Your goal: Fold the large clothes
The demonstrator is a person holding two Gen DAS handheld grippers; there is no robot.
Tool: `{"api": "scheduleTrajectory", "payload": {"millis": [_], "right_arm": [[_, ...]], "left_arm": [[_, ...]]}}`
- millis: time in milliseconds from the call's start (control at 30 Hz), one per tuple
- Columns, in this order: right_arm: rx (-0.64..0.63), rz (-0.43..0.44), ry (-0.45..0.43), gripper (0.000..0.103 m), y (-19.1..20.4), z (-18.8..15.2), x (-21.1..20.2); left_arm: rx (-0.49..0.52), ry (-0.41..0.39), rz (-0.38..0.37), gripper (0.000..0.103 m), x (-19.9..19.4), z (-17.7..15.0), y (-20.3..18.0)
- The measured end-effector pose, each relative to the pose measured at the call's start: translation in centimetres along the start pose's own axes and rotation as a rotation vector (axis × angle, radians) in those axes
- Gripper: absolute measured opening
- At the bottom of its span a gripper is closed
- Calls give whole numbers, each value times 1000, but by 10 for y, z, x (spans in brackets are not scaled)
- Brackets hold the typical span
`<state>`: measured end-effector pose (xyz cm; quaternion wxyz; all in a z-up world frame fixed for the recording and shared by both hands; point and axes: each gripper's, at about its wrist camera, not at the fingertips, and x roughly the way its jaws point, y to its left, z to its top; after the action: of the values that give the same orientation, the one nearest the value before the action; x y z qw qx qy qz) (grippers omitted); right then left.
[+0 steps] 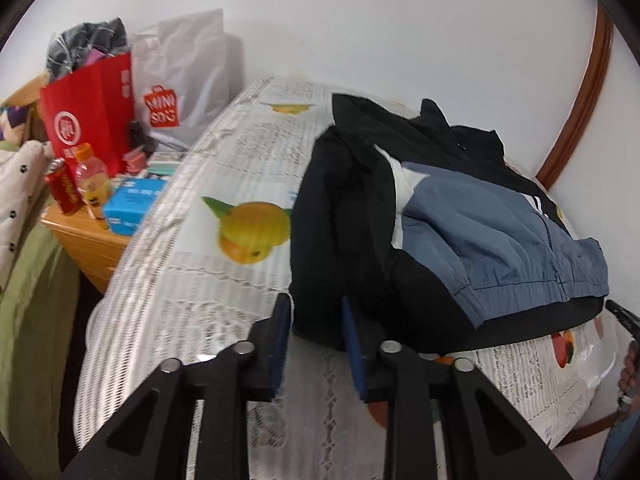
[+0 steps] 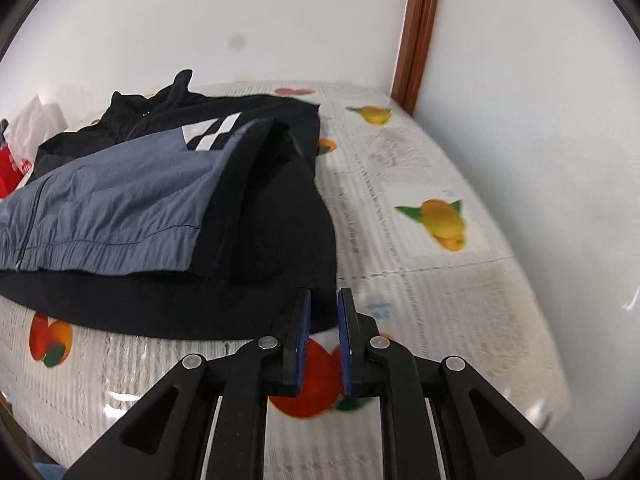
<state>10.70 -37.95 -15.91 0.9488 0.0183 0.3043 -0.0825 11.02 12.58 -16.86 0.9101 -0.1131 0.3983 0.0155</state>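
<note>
The jacket (image 1: 460, 220), thin, limp and probably slippery, is spread on the bed (image 1: 208, 280), and its black hem corners are best pinched by the left gripper (image 1: 316, 312) and right gripper (image 2: 324, 300), both jaws parted and empty.

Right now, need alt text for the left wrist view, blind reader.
A black and blue jacket lies partly folded on a fruit-print table cover, with the open left tongs at its near black edge. To the left, a wooden cabinet holds a red paper bag, a Miniso bag and a drink bottle.
</note>
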Motion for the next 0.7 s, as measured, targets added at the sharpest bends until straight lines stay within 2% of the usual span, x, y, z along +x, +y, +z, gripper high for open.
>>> {"api": "scheduleTrajectory", "payload": {"millis": [100,167,233,367,533,700], "right_arm": [[13,31,-46,26,1,3,-21],[18,64,-81,47,7,7,-29],[14,106,-108,55,16,12,-34],[2,139,-122,56,37,25,-29],[48,174,-122,56,46,37,-13],[82,173,-78,54,52,39,11]], "left_arm": [[5,-29,-7,46,-12,2,1],[1,-55,-14,50,-20,4,2],[4,-67,-24,53,-24,6,1],[-12,-67,-79,53,-28,10,-5],[-34,-43,-159,53,-19,14,-18],[-43,25,-207,53,4,17,-29]]}}
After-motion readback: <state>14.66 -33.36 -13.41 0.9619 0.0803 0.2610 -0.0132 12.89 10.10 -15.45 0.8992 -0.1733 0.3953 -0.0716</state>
